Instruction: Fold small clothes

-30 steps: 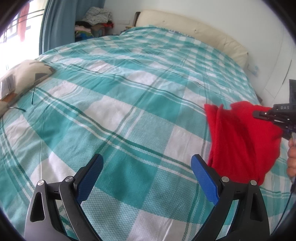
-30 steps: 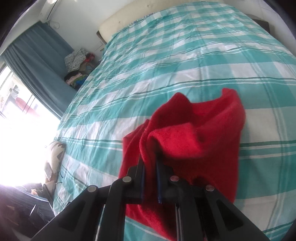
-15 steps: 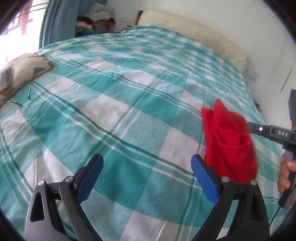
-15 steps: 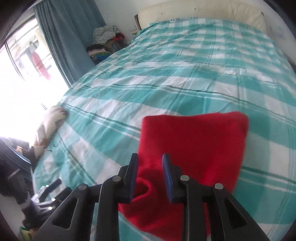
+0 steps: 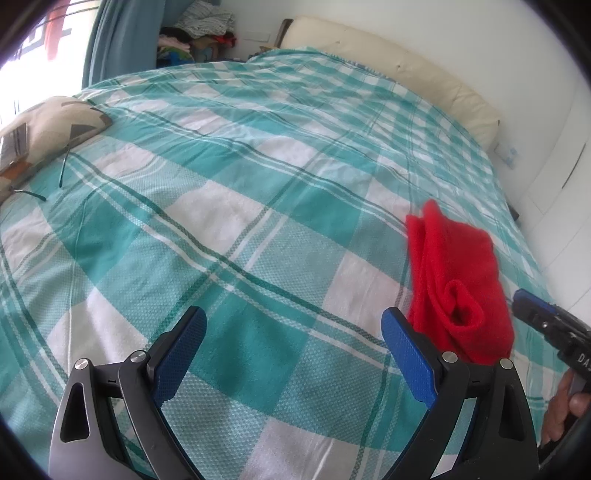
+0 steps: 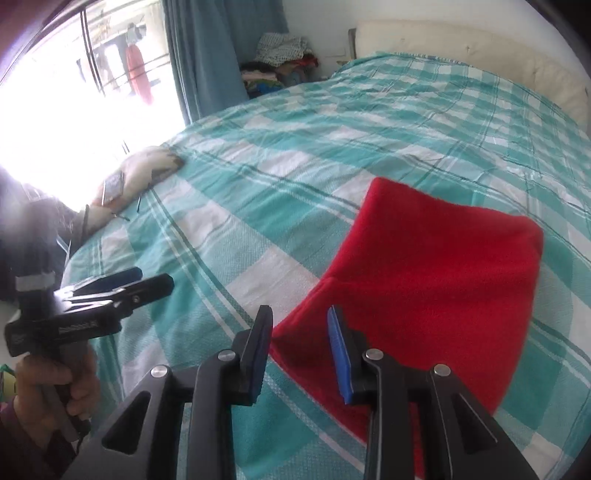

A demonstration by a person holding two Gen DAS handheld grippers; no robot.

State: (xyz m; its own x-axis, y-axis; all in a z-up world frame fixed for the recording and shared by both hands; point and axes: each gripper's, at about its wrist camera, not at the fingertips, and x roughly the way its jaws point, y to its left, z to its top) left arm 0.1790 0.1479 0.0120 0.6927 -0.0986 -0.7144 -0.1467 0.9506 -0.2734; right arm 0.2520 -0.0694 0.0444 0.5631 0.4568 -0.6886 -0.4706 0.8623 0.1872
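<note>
A small red cloth (image 5: 458, 280) lies folded on the teal-and-white checked bedspread (image 5: 221, 184), to the right of my left gripper (image 5: 293, 317). That gripper hovers open over bare bedspread with nothing between its blue pads. In the right wrist view the red cloth (image 6: 436, 273) spreads flat ahead and to the right. My right gripper (image 6: 299, 312) sits at its near corner. Its jaws are opening; the corner shows in the gap, but the pads do not press on it. The left gripper (image 6: 147, 280) appears at the far left, held by a hand (image 6: 48, 387).
A patterned cushion (image 5: 44, 129) rests at the bed's left edge with thin dark wires beside it. A cream headboard cushion (image 5: 388, 74) lines the far end. Piled clothes (image 5: 199, 29) and a blue curtain (image 5: 118, 37) stand in the far corner by a bright window.
The right gripper let go of the red cloth, rolled, and drew back toward its near corner. The cloth dropped from a lifted bunch to lie flat. The left gripper stayed put.
</note>
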